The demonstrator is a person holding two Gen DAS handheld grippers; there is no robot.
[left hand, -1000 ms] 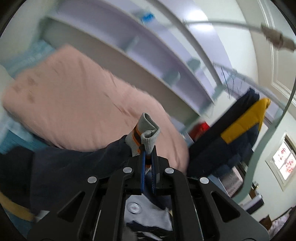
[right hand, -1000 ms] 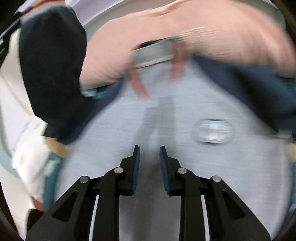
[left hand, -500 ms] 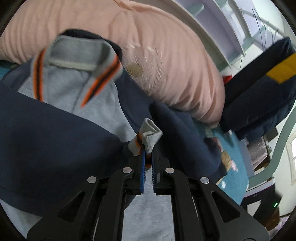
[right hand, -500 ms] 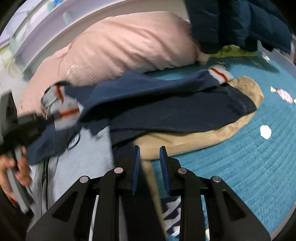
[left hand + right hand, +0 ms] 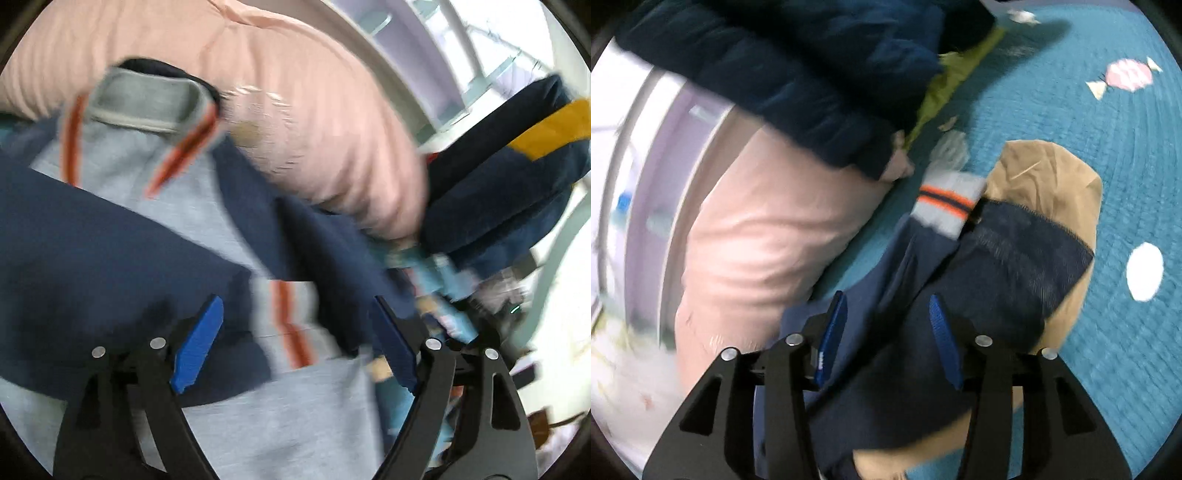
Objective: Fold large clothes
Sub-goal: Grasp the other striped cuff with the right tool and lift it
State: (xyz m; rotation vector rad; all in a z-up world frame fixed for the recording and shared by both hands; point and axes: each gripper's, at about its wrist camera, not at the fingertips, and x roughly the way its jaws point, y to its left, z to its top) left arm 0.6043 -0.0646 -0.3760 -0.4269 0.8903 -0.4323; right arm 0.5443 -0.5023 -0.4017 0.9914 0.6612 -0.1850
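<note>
Your left hand-held gripper (image 5: 295,328) gapes wide above the navy-and-grey jacket (image 5: 110,258), which lies against the pink pillow (image 5: 295,110). Your right hand-held gripper (image 5: 888,332) is also wide, over the teal bedspread (image 5: 1071,147) beside that pillow.

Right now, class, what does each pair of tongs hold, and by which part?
Nothing. The left tongs stand open over the striped cuff of the navy-and-grey jacket; the right tongs stand open over its other sleeve.
</note>
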